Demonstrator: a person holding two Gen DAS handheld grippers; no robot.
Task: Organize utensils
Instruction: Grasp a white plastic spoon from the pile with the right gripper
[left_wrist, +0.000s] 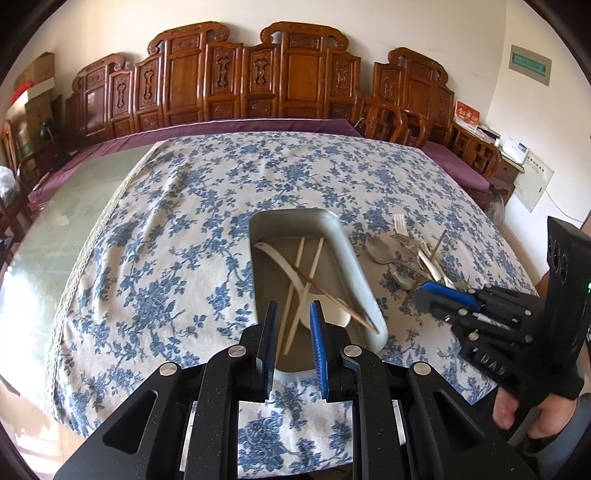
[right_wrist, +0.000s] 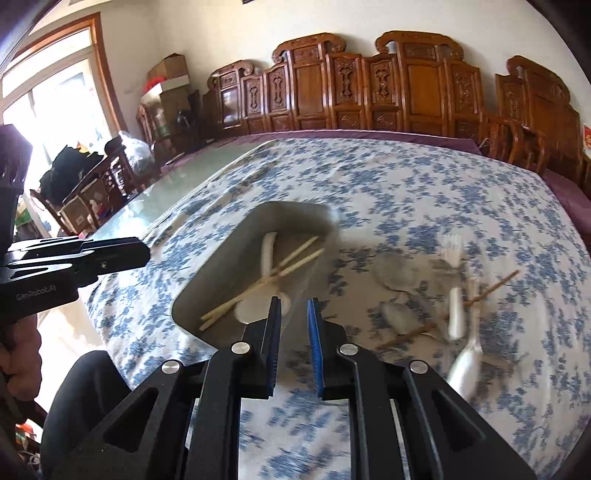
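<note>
My left jaws (left_wrist: 293, 314) and right jaws (right_wrist: 294, 308) stand slightly apart, holding nothing, above the tray (left_wrist: 354, 258) with chopsticks (left_wrist: 308, 266) on the table (left_wrist: 166, 229).

Tray (left_wrist: 364, 280) sits on the counter (left_wrist: 184, 229); chopsticks (left_wrist: 312, 264) and a spoon (left_wrist: 325, 314) lie in it. Loose utensil pile (left_wrist: 413, 254) lies right of tray. Carved panels (left_wrist: 240, 81) stand behind.

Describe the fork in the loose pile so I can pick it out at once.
Start at the grey tray on the floral tablecloth. To its right, as the left wrist camera sees it, loose utensils lie on the cloth. The fork is at the far end of that pile, the only piece with tines; its neighbours are round-bowled spoons.
</note>
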